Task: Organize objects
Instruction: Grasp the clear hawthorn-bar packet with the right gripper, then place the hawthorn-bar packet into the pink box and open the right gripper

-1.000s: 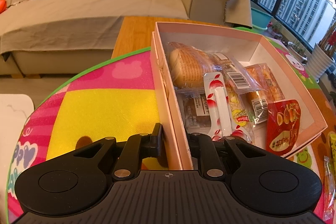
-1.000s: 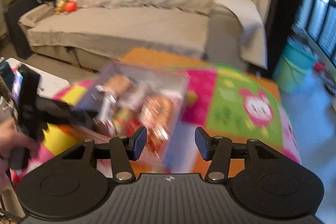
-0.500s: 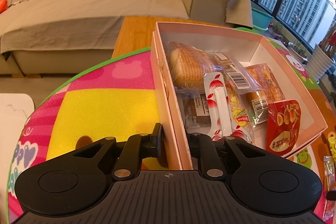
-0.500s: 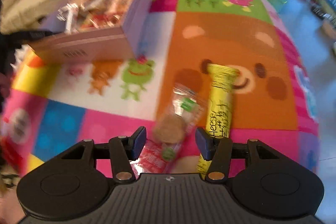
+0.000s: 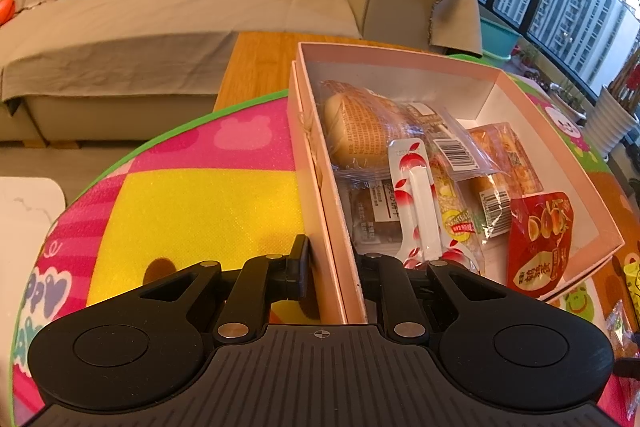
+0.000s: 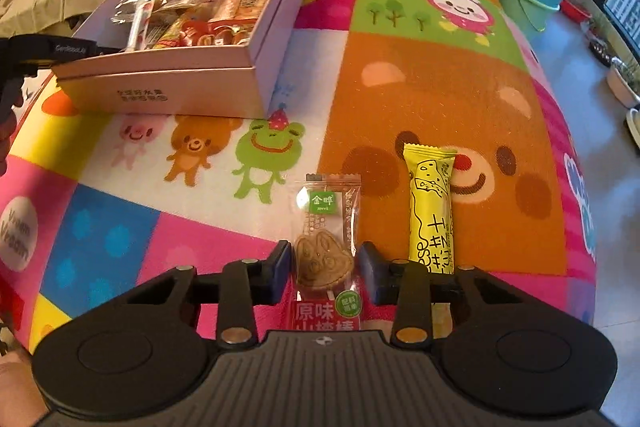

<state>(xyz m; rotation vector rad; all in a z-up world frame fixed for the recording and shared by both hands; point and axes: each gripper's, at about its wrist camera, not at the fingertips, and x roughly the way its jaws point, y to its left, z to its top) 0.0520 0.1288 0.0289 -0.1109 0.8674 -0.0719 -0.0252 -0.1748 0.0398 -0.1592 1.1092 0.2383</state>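
So, left wrist view first: the left claw is clamped on the near wall of the pink box, one finger outside, one inside, basically pinning it in place on the table. The box is already fairly full: a wrapped bun, a white-and-red stick packet, a red snack pouch leaning at the right corner, plus a few other wrappers. Everything sits on a bright cartoon play mat, with a couch behind.

Right wrist view: the right claw is spread apart, fingers on either side of a clear-wrapped bunny cookie lying flat on the mat, not squeezing it as far as I can see. Just beside it on the right lies a yellow cheese stick packet.

My read: we're at the grab-the-cookie step. Next up is closing on the wrapper, lifting, then carrying it up-left into the box. Thin crinkly wrapper, so it could slip.
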